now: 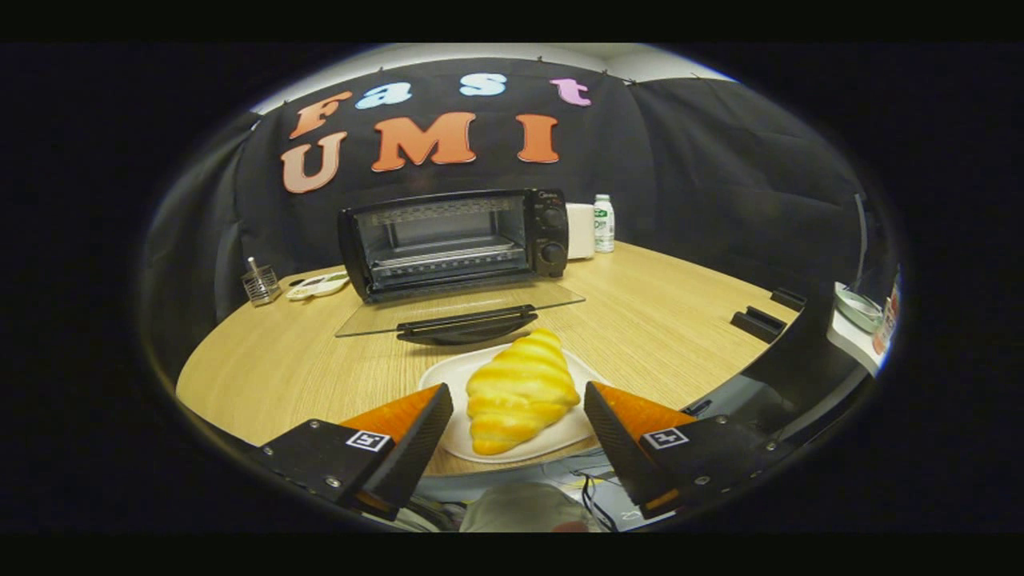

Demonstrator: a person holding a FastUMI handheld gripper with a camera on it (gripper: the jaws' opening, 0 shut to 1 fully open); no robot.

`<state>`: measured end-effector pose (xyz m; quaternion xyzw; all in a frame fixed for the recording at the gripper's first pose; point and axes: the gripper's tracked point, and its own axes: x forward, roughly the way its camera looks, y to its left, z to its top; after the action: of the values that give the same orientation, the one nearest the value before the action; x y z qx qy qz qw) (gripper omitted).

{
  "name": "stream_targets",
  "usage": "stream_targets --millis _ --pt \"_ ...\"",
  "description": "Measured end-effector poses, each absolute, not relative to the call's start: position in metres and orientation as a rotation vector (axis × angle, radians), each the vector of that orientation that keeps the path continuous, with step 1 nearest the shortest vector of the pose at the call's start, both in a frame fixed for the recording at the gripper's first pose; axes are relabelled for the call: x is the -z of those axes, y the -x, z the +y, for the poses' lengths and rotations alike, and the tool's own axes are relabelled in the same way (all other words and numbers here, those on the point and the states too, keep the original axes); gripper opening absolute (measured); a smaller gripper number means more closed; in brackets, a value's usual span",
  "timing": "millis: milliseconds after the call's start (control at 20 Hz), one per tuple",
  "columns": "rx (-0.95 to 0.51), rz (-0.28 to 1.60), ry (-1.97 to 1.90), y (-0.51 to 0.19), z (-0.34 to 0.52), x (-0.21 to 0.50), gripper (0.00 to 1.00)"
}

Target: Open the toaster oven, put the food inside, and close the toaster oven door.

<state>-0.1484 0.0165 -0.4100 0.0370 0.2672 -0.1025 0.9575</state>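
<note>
Gripper (518, 416): I see my fingers spread wide, gripping nothing, flanking the croissant.
Croissant (520, 392): on a white plate (448, 376), between the fingers, untouched.
Oven (456, 240): beyond the plate, door (460, 308) folded down flat.

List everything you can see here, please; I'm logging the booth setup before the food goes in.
toaster oven: one, black, at the far side of the table, its interior showing.
oven door: one, glass with a black handle, folded down flat toward the fingers.
croissant: one, golden yellow, on the plate, between the fingers.
plate: one, white, just in front of the oven door.
table: one, light wood.
utensil holder: one, metal, left of the oven.
small dish: one, white, between holder and oven.
white box: one, right of the oven.
bottle: one, white, beside the box.
hand-held gripper: one, black with orange fingers, open, either side of the croissant, not touching it.
</note>
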Motion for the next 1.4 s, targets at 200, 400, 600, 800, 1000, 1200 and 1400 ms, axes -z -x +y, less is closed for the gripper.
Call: stream_targets --millis 200,400,600,800,1000,1200,1400 --pt "0.228 0.577 -0.07 0.149 0.018 0.425 0.99" --pt "0.226 0.585 -0.073 0.149 0.021 0.427 0.99" --pt "0.22 0.576 -0.06 0.15 0.021 0.424 0.83" --pt "0.203 0.534 -0.075 0.149 0.022 0.407 0.59" --pt "0.185 0.471 -0.087 0.151 0.021 0.376 0.51" --pt "0.16 0.406 -0.087 0.145 0.02 0.342 0.49" --pt "0.116 0.342 -0.087 0.131 0.024 0.309 0.49"
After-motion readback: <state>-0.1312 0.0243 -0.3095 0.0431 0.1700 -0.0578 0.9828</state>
